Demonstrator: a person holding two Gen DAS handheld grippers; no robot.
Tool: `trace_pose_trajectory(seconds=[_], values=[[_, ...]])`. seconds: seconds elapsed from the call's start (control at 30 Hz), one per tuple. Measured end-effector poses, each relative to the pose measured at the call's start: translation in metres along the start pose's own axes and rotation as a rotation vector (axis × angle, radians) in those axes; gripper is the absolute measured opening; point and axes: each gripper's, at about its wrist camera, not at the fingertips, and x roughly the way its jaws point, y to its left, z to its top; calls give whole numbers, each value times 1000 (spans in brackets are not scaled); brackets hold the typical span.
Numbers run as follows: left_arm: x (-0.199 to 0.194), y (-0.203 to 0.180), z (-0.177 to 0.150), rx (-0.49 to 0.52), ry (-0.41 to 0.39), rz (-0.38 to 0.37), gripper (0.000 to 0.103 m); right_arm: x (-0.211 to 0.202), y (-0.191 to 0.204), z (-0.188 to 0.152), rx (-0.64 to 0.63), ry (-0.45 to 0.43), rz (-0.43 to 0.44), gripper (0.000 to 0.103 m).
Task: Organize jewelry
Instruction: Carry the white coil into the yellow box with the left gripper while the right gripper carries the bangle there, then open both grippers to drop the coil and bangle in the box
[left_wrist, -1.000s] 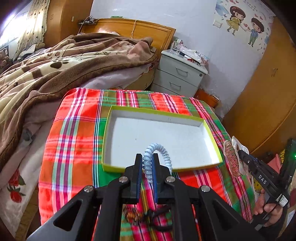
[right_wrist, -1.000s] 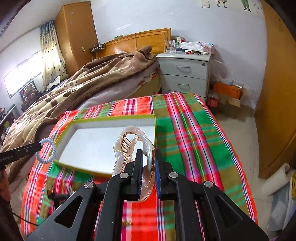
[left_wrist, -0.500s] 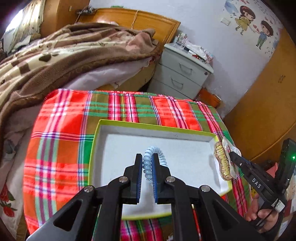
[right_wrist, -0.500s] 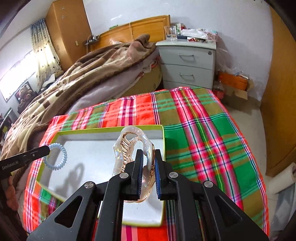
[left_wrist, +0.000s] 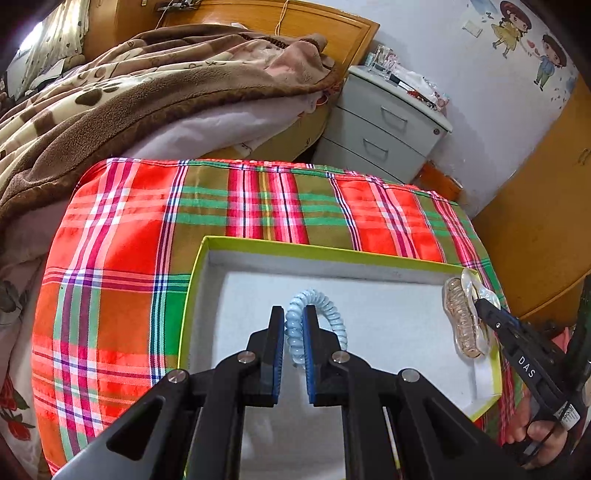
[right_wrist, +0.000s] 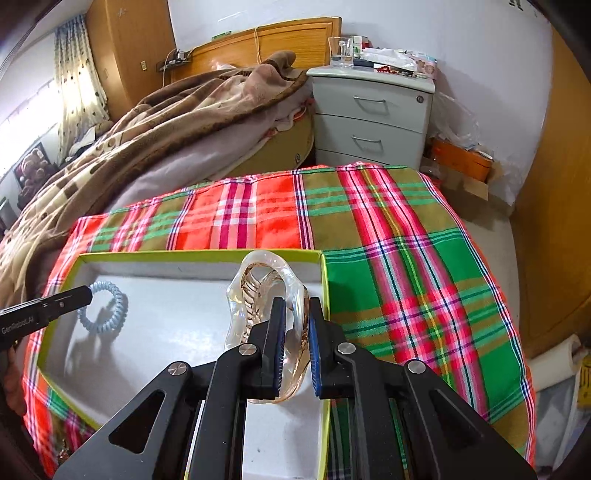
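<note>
The left hand-held gripper (left_wrist: 293, 345) is clamped on a pale blue spiral hair tie (left_wrist: 317, 325) over the green-rimmed box (left_wrist: 332, 253); the right hand-held gripper (right_wrist: 294, 345) pinches a clear claw clip (right_wrist: 267, 291) by the box's right wall. Released from above, the springy tie could bounce out. A plaid-covered worktop (right_wrist: 399, 240) stands near a bed (right_wrist: 166, 122) and nightstand (right_wrist: 373, 114).

Left gripper (left_wrist: 294, 319): black angular frame, blue pads (left_wrist: 280, 354), silver screws; right gripper (right_wrist: 294, 312) the same; its finger reads "DAS" in white, a barcode label near the hand (left_wrist: 535, 434).
</note>
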Motion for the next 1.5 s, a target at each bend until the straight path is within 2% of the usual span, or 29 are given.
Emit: trace_pose_trajectory(seconds=[0.5,0.57,0.73,1.17,1.3,1.5], values=[[13,2,-6,13,44,41,13,2,4,0,-25,-12,-32,13],[13,3,-6,12,45,45,14,1,5,0,-23,-17,-32,19],[6,3,-5,7,33,48,33,-7,6,1,-18,-40,-11,28],[-51,-1,-24,11,-49,-7,41,-54,9,-14,-11,-139,62,28],[-69,4,-39,-18,-63,-41,43,-69,9,-28,-7,-135,138,28],[-86,18,-73,-45,-83,-52,44,-77,16,-57,-24,-57,384,30]])
